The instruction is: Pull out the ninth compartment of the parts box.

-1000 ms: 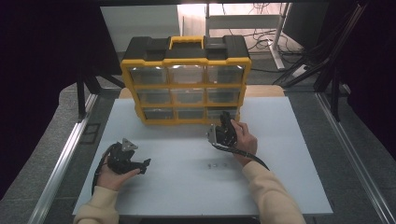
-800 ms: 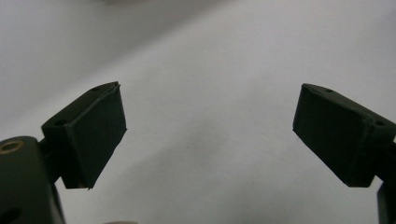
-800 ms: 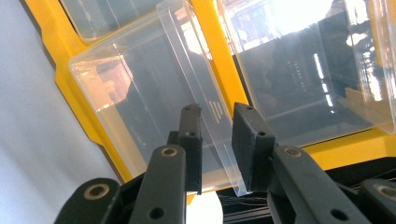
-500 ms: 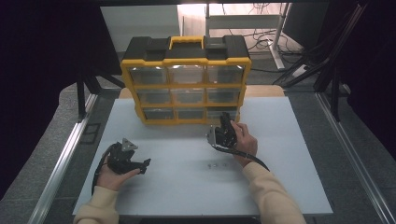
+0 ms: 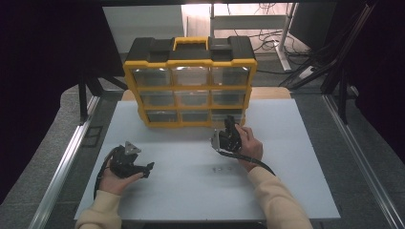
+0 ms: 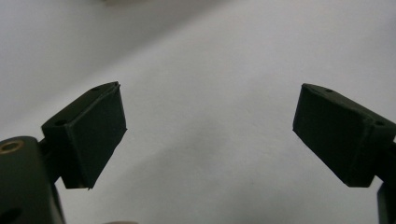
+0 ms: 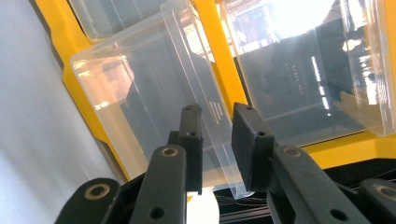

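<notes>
High view shows the yellow-and-black drawer cabinet [image 5: 190,81] standing upright at the table's [image 5: 296,157] far edge, directly ahead of the right gripper [image 5: 230,125], so its drawer fronts face the person and can be reached level. That gripper points at the bottom-right clear drawer [image 7: 154,98], which in the right gripper view sits partly drawn out and tilted; the jaws have narrowed around its front lip, one either side of the thin wall, though I cannot tell if the pads press it. The drawer is see-through plastic and looks empty. Well off to its side, the left gripper [image 5: 148,168] rests low with jaws wide apart, likely waiting.
</notes>
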A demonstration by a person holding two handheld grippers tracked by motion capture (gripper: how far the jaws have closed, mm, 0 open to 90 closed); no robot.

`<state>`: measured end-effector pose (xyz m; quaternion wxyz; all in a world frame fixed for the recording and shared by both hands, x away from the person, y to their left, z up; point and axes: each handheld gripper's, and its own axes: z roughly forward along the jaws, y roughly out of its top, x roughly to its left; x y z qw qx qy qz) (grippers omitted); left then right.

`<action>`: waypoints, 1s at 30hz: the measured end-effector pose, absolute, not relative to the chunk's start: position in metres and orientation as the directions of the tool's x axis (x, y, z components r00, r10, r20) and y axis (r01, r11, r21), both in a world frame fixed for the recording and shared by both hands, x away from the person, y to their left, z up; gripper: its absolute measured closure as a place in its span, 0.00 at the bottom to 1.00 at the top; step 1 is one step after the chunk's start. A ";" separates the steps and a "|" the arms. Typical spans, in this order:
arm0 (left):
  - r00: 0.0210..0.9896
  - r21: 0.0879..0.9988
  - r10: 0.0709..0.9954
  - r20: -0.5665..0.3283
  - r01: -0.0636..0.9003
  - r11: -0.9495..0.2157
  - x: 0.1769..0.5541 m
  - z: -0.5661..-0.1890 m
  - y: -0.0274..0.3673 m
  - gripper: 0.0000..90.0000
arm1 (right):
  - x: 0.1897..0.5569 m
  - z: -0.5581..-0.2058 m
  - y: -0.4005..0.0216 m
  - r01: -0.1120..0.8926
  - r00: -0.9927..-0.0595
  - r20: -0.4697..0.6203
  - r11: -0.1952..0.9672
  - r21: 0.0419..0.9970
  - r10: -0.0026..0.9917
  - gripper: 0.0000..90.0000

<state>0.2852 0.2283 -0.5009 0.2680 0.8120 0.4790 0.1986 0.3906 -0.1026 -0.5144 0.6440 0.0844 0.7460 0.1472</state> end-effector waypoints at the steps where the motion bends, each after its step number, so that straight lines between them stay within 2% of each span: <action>1: 0.462 0.626 0.884 0.066 0.671 -0.398 0.285 -0.501 0.228 0.11 | 0.390 -0.514 -0.103 -0.064 -0.156 -0.937 0.943 0.327 0.314 0.82; 30: 0.454 0.635 0.888 0.072 0.666 -0.392 0.283 -0.497 0.229 0.11 | 0.377 -0.515 -0.104 -0.063 -0.165 -0.932 0.940 0.336 0.322 0.82</action>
